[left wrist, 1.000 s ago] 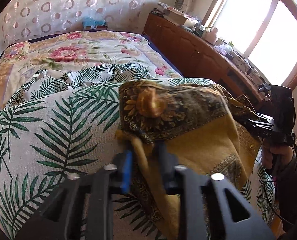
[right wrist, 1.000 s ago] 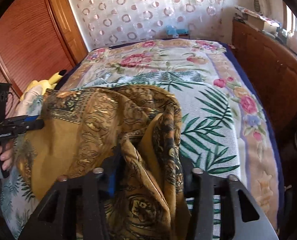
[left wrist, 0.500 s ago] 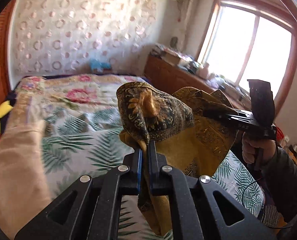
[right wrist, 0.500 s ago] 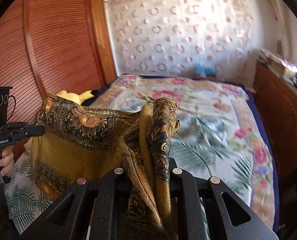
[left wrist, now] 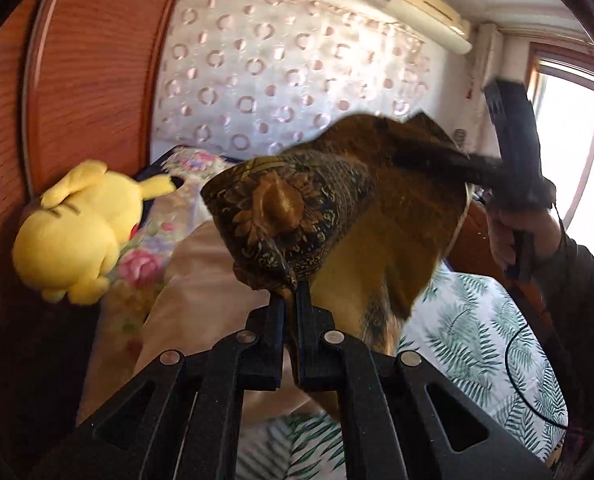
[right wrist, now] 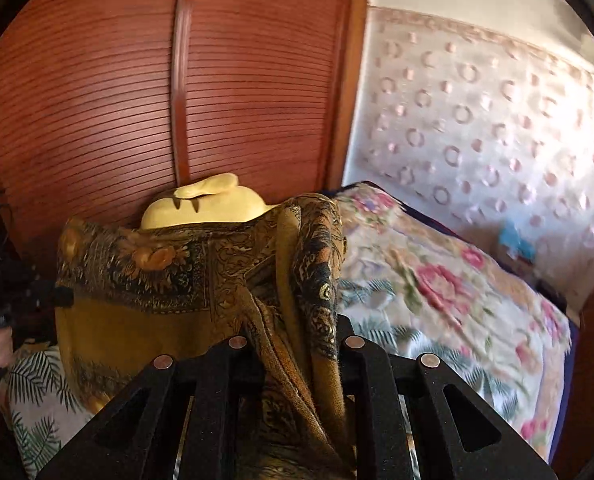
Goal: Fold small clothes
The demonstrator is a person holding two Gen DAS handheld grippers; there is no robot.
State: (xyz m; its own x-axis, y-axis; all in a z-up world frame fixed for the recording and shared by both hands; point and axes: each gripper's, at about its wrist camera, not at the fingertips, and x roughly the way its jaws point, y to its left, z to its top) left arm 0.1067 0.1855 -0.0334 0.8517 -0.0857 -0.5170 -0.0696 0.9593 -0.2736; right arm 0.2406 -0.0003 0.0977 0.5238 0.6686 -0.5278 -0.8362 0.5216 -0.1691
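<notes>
A mustard-yellow scarf with a dark ornate floral border [left wrist: 297, 208] hangs in the air above the bed, stretched between both grippers. My left gripper [left wrist: 290, 296] is shut on one bunched corner of it. My right gripper [right wrist: 301, 320] is shut on another bunched part of the scarf [right wrist: 201, 280], which drapes down over its fingers and hides the tips. In the left wrist view the right gripper [left wrist: 457, 164] holds the scarf's far corner up at the right. In the right wrist view the left gripper [right wrist: 61, 298] shows at the left edge.
A yellow plush toy [left wrist: 77, 232] lies at the bed's left side by the wooden slatted wardrobe [right wrist: 137, 100]. The bed has a palm-leaf sheet [left wrist: 477, 328] and a floral cover [right wrist: 437, 280]. A beige cloth [left wrist: 201, 292] lies under the scarf. A window [left wrist: 589, 160] is at the right.
Both grippers have lifted the scarf off the bed and swung up and left, toward the wardrobe and the plush toy. Both stay shut on the scarf.
</notes>
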